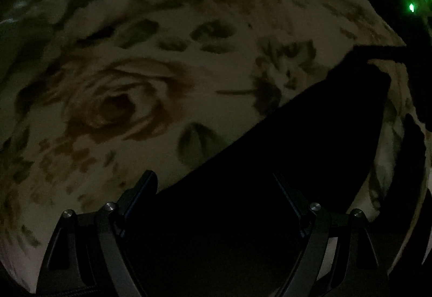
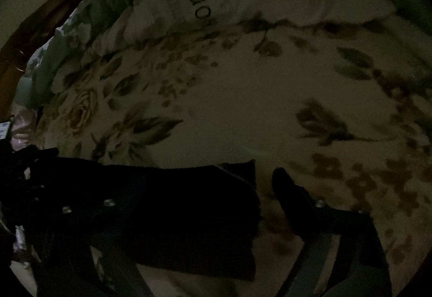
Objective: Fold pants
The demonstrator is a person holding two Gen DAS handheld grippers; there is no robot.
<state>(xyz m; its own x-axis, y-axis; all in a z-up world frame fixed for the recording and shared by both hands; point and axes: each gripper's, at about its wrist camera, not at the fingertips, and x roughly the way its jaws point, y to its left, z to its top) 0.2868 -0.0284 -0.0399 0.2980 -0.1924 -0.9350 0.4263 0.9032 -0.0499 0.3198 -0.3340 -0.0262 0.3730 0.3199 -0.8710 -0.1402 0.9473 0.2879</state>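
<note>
The scene is very dark. Black pants lie on a cream floral bedspread, stretching from between my left fingers up to the right. My left gripper is open, its fingers apart just above the near end of the pants. In the right wrist view the pants lie across the lower left as a folded dark band with its end near the centre. My right gripper is open; its right finger shows over the bedspread, its left finger is lost against the dark cloth.
Rumpled pale bedding and a pillow with lettering lie along the far side of the bed. A brown wooden door or frame stands at the far left. A green light glows on dark gear at the upper right.
</note>
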